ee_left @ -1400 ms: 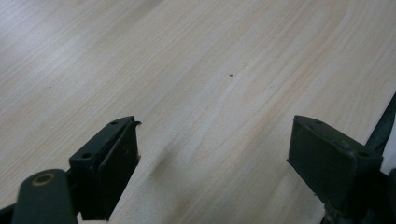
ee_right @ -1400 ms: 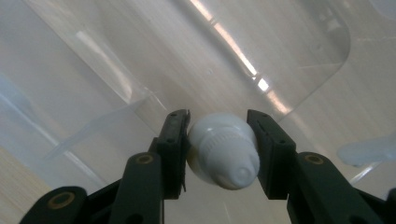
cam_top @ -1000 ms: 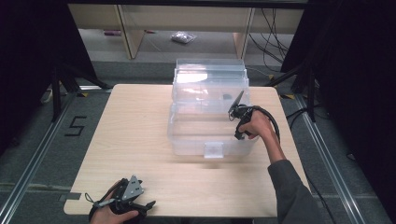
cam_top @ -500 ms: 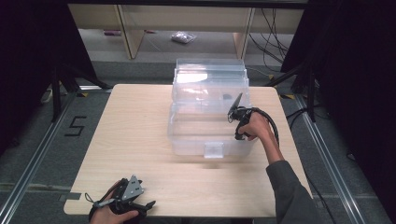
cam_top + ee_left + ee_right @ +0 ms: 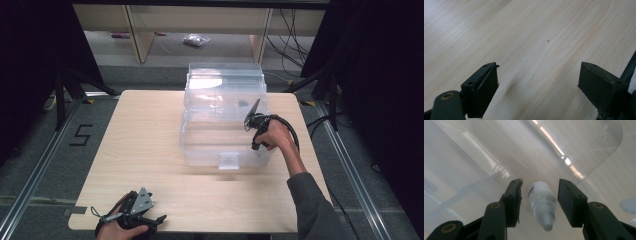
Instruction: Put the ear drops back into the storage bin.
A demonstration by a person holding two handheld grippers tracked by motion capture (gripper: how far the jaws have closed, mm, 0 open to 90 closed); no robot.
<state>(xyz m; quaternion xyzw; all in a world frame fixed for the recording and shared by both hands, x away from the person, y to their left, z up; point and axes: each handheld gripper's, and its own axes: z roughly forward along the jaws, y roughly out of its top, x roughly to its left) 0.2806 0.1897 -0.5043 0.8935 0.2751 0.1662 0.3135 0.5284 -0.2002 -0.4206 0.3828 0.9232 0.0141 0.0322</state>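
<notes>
A clear plastic storage box stands in the middle of the wooden table. My right gripper reaches into the box at its right side. In the right gripper view a small clear bottle with a white label lies between the jaws, its blurred cap end toward the camera. The right gripper has just been opening, and a gap shows on each side of the bottle, so the pads do not press on it. My left gripper rests at the table's front left edge; its jaws stand wide apart over bare wood.
The box's transparent walls and a rounded lid edge surround the right jaws closely. Behind the table stand shelf legs and a small bag on the floor. Dark frames and cables flank the table at both sides.
</notes>
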